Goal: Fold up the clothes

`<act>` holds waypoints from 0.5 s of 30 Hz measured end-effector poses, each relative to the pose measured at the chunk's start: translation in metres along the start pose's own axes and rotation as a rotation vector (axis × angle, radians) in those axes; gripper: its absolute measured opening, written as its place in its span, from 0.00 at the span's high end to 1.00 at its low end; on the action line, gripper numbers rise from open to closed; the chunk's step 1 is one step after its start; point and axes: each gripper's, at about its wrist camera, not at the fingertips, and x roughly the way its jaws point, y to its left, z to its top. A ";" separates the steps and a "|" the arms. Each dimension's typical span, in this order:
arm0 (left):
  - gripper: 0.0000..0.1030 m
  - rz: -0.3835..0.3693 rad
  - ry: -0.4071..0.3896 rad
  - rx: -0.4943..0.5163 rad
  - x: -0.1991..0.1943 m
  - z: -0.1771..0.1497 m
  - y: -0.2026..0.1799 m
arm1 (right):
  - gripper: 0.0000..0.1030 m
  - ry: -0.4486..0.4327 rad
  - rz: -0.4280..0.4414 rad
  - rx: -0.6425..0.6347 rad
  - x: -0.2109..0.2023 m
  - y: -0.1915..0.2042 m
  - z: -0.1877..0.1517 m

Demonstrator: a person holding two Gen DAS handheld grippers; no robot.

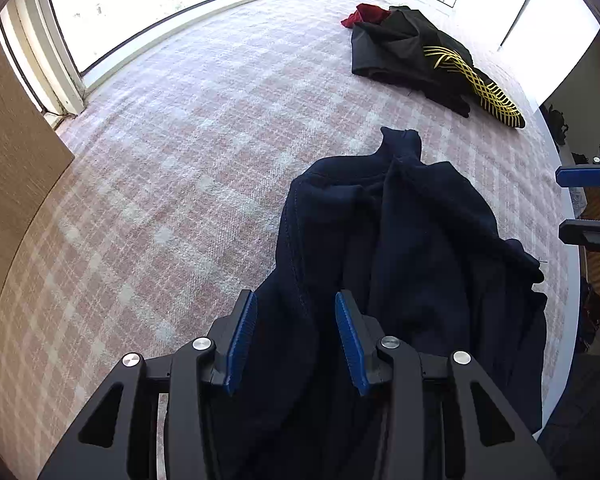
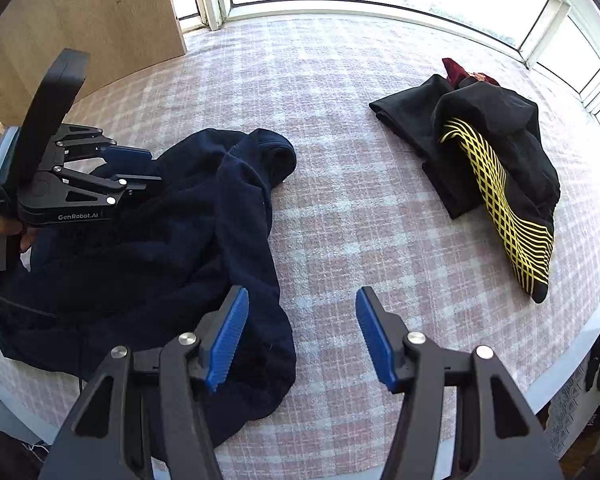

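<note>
Left gripper [image 1: 296, 344] hangs part-open over a crumpled navy garment [image 1: 400, 248] on the checked cloth [image 1: 180, 160], seemingly seeking an edge; right gripper [image 2: 302, 336], open and empty, waits just beside it

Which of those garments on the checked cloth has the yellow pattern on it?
The black garment lying off to the right has the yellow lattice print. The navy garment beneath the grippers is plain, and the red garment barely peeks out behind the black one.
</note>
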 end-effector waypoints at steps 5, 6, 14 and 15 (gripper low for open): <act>0.66 -0.025 0.024 -0.005 0.007 0.002 0.002 | 0.46 0.005 0.047 0.005 0.014 0.003 0.006; 0.74 -0.032 0.023 -0.005 0.007 0.003 0.002 | 0.46 0.008 0.045 0.003 0.017 0.003 0.007; 0.97 -0.096 -0.028 -0.027 -0.014 0.007 0.009 | 0.46 -0.013 0.010 -0.054 0.019 0.019 0.022; 0.97 -0.105 -0.039 -0.047 -0.018 0.008 0.015 | 0.46 -0.020 0.009 -0.068 0.019 0.023 0.024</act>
